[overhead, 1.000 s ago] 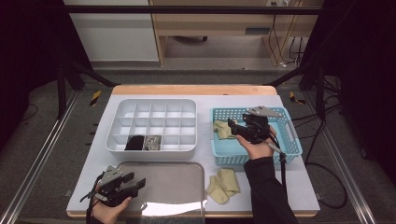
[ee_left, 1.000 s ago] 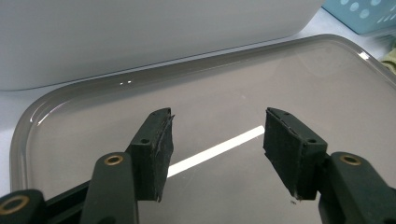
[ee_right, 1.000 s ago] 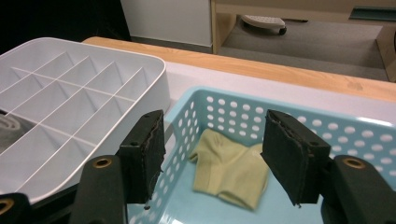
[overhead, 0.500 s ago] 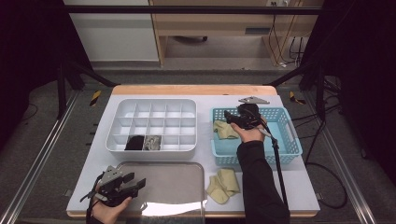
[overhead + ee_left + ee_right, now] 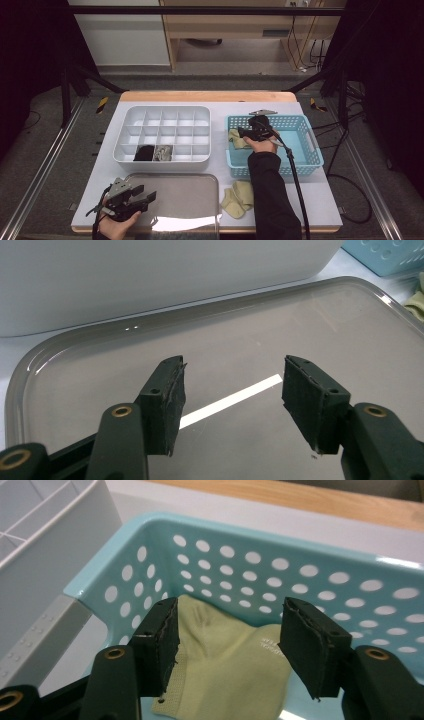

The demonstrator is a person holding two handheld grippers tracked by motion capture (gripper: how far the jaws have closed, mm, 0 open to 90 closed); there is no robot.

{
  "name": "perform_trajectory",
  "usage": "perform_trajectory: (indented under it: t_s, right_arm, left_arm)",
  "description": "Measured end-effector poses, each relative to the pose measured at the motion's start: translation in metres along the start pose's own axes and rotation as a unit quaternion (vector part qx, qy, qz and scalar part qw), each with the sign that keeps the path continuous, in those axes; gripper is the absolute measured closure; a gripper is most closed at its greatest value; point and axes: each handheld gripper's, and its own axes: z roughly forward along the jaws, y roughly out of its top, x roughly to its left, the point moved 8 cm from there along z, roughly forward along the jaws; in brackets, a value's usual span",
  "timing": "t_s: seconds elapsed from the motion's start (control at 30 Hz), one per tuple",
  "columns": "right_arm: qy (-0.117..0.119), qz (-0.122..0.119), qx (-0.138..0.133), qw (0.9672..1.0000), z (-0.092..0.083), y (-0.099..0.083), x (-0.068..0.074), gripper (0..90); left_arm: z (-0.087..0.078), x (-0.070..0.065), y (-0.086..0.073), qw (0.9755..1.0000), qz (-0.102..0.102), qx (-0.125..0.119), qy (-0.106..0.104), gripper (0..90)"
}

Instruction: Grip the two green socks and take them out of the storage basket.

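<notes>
— What sits at the left of the table?

— The left gripper (image 5: 145,198) hovers low at the near left corner, held in the person's left hand (image 5: 117,226). Its jaws stand wide apart with nothing between them; in the left gripper view they point across the bare grey tray (image 5: 70,365) (a strip of light reflects off its surface). Beyond the tray stands the white divided organizer (image 5: 165,112), and two of its front compartments hold something: a black item (image 5: 144,152) in one and a grey patterned item (image 5: 162,152) in the next one to the right.

— And moving right?

— Just off the tray's right edge, on the white tabletop (image 5: 320,200), lies a pair of yellow-green socks (image 5: 238,196), close beside the black sleeve (image 5: 270,195) of the person's right arm. Farther back stands the light blue perforated basket (image 5: 305,150). The right gripper (image 5: 240,133) reaches into the basket's left end.

— Is it holding anything?

— No. Its jaws are spread, one to each side of a yellow-green sock (image 5: 225,670) that lies in the basket's corner against the perforated wall. In the right gripper view the sock shows between and past the pads (image 5: 167,640), which do not press on it (whether the tips touch the fabric cannot be told). The gripper's black cable (image 5: 295,180) trails back along the sleeve towards the table's near edge.
</notes>
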Motion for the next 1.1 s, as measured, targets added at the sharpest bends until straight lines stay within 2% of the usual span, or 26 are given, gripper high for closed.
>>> perform_trajectory:
  t_s: [0.23, 0.57, 0.67, 0.83, 0.93, 1.1]
  right_arm:
    - [0.000, -0.002, 0.034, 0.9994, 0.013, -0.013, 0.001, 38.8]
    - [-0.010, 0.011, 0.069, 0.9975, 0.018, -0.022, -0.004, 40.1]
    - [-0.011, 0.012, 0.076, 0.9970, 0.018, -0.025, -0.005, 43.0]
    - [-0.009, 0.037, 0.087, 0.9955, 0.017, -0.030, -0.008, 51.4]
    - [-0.016, 0.029, 0.099, 0.9946, 0.018, -0.033, -0.009, 55.5]
    - [-0.022, 0.031, 0.111, 0.9931, 0.019, -0.035, -0.010, 63.1]
  left_arm:
    - [0.000, 0.000, 0.000, 1.0000, -0.001, 0.001, 0.000, 41.5]
    - [0.001, 0.000, -0.001, 1.0000, 0.000, 0.003, 0.000, 41.5]
    - [0.001, 0.000, -0.001, 1.0000, 0.000, 0.002, -0.001, 41.5]
    - [0.001, 0.000, -0.001, 1.0000, 0.000, 0.004, -0.001, 41.5]
    - [0.002, 0.000, -0.001, 1.0000, 0.000, 0.004, 0.000, 41.5]
    - [0.002, 0.000, -0.001, 1.0000, 0.000, 0.003, -0.001, 41.6]
